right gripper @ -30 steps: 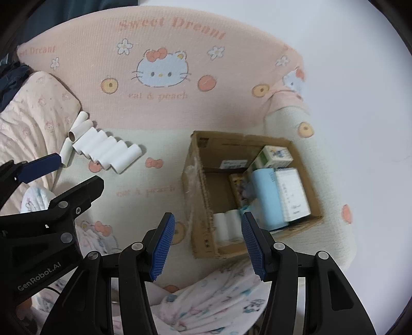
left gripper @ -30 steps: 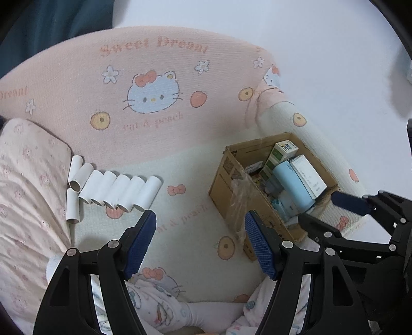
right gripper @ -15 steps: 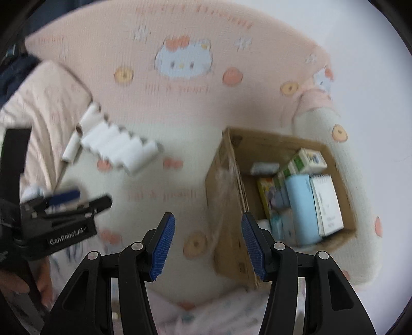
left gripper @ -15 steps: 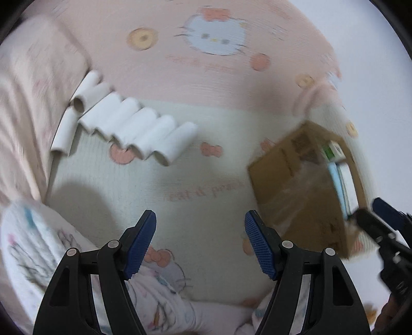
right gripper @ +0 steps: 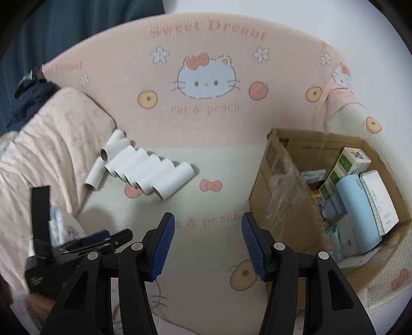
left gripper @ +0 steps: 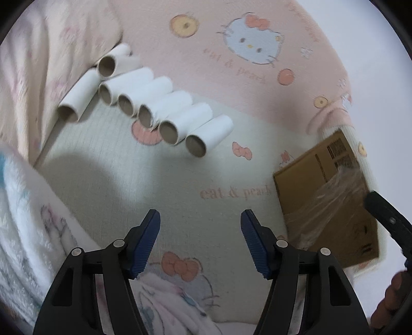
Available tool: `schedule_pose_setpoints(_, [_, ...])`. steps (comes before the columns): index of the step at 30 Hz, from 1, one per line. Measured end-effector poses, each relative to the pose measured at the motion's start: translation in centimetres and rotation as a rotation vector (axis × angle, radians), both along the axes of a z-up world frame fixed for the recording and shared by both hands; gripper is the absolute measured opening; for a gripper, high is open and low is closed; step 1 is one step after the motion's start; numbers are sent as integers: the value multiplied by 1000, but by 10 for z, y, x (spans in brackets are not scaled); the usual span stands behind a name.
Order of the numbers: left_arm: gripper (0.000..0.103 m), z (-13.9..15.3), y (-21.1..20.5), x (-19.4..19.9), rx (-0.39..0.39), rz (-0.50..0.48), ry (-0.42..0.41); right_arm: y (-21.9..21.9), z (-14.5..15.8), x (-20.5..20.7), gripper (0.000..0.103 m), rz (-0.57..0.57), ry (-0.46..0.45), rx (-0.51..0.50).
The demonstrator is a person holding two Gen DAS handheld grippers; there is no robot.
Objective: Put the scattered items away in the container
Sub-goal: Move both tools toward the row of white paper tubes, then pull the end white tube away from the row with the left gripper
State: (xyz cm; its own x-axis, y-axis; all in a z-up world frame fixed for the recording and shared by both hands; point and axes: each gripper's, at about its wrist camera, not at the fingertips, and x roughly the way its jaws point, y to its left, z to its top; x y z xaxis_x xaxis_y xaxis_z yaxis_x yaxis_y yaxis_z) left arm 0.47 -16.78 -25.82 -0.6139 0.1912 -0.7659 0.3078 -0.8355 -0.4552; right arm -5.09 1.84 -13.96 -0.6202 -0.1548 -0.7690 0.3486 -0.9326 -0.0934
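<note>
On the cream and pink printed bedsheet, a row of white cardboard tubes is lying side by side, open ends toward the cameras, with two more tubes tucked behind the row against a pink quilted pillow. In the left wrist view, the tubes are sitting well ahead of and to the left of the left gripper, which is hovering over bare sheet with its blue-padded jaws spread wide, holding and touching nothing. A fluffy white blanket is bunching at the lower left.

Further right, the right gripper is also hanging wide open and empty above the sheet, with the tubes ahead to its left and the cardboard box just to its right. The box is standing open on the bed, a strip of clear tape peeling from its near wall. Inside it, a light blue case, a white notepad and a green and white carton are leaning together. Behind everything, the pink sheet with a cat face print is rising up like a backdrop, with a dark teal cloth at the upper left and a white wall at the upper right.
</note>
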Motion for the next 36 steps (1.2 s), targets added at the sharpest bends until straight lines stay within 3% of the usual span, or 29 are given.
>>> schedule_pose_setpoints(2, [69, 0, 3, -5, -28, -10, 4, -8, -11, -2, 51, 21, -19, 1])
schedule_pose_setpoints(6, [69, -9, -3, -22, -3, -12, -10, -17, -29, -12, 51, 49, -70, -43])
schedule_pose_setpoints(11, [68, -25, -24, -44, 104, 27, -13, -31, -52, -31, 51, 68, -76, -27])
schedule_pose_setpoints(13, [62, -31, -33, -52, 144, 54, -11, -33, -61, -42, 51, 58, -85, -20])
schedule_pose_setpoints(19, [51, -37, -47, -72, 160, 111, 6, -37, -84, -79, 51, 11, -171, -43])
schedule_pose_setpoints(24, [42, -24, -38, -81, 78, 61, 60, -43, -101, -106, 51, -15, -252, -84])
schedule_pose_setpoints(27, [29, -16, -35, -88, 37, 20, 94, -46, -109, -120, 51, -39, -287, -108])
schedule_pose_setpoints(31, [16, -17, -40, -103, 60, -20, 95, -48, -116, -135, 51, -60, -341, -139])
schedule_pose_setpoints(36, [16, -15, -46, -117, 43, -45, 104, -45, -124, -149, 51, -92, -377, -158])
